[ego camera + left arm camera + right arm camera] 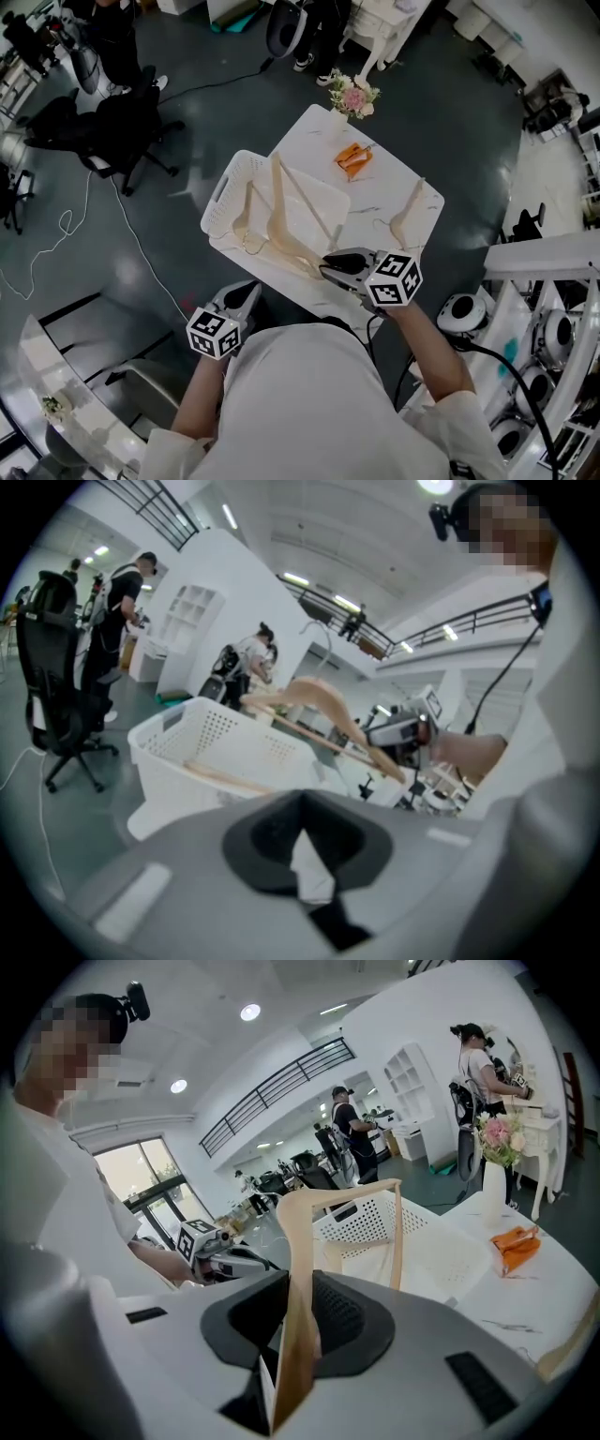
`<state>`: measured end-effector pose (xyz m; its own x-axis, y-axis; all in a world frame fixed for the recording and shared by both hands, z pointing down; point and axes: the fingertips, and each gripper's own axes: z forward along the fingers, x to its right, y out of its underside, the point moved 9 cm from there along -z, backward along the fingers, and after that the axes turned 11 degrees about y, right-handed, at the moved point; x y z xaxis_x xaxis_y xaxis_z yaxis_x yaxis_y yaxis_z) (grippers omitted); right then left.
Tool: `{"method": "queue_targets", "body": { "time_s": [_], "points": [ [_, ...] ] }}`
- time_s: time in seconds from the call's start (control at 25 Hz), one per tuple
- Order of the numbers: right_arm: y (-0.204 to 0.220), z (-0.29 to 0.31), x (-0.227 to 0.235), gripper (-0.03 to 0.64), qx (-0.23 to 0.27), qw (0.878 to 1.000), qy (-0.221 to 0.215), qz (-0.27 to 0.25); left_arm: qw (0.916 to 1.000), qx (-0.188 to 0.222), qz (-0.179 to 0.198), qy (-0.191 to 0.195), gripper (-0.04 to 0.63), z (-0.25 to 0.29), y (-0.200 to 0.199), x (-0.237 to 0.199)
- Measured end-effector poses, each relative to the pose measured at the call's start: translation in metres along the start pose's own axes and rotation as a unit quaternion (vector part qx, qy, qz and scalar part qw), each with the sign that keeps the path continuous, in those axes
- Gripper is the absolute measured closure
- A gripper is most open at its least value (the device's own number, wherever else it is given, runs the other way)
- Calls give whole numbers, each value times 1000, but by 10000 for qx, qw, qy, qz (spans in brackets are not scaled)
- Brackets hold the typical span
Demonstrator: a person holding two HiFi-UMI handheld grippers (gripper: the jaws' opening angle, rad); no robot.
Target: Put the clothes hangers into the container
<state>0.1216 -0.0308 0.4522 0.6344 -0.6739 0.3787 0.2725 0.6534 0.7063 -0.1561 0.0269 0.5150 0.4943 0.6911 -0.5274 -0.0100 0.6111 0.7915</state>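
Observation:
A white perforated basket (221, 192) stands on the left half of the white marble table (412, 183). One wooden hanger (246, 214) lies inside it. My right gripper (328, 270) is shut on the end of a second wooden hanger (281, 211), which slants up over the basket. In the right gripper view that hanger (298, 1241) stands between the pads of the right gripper (295, 1335). A third hanger (409, 216) lies on the table at the right. My left gripper (248, 292) hangs below the table's near left edge, jaws together, holding nothing.
An orange object (352, 157) and a vase of flowers (352, 97) sit at the table's far end. A black office chair (103, 131) and cables are on the floor to the left. White shelving (553, 309) stands at the right. People stand in the background.

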Motion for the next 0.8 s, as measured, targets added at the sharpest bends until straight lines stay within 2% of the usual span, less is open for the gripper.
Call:
{"method": "queue_targets", "body": {
  "time_s": [0.24, 0.48, 0.8],
  "points": [
    [-2, 27, -1, 543, -299, 9993, -240, -5, 9999, 33, -91, -36, 592, -5, 2, -8],
    [3, 54, 4, 543, -565, 9967, -486, 310, 9998, 44, -164, -88, 592, -10, 5, -16],
    [2, 98, 24, 543, -1091, 9906, -531, 630, 9996, 67, -229, -138, 592, -16, 3, -25]
  ]
}}
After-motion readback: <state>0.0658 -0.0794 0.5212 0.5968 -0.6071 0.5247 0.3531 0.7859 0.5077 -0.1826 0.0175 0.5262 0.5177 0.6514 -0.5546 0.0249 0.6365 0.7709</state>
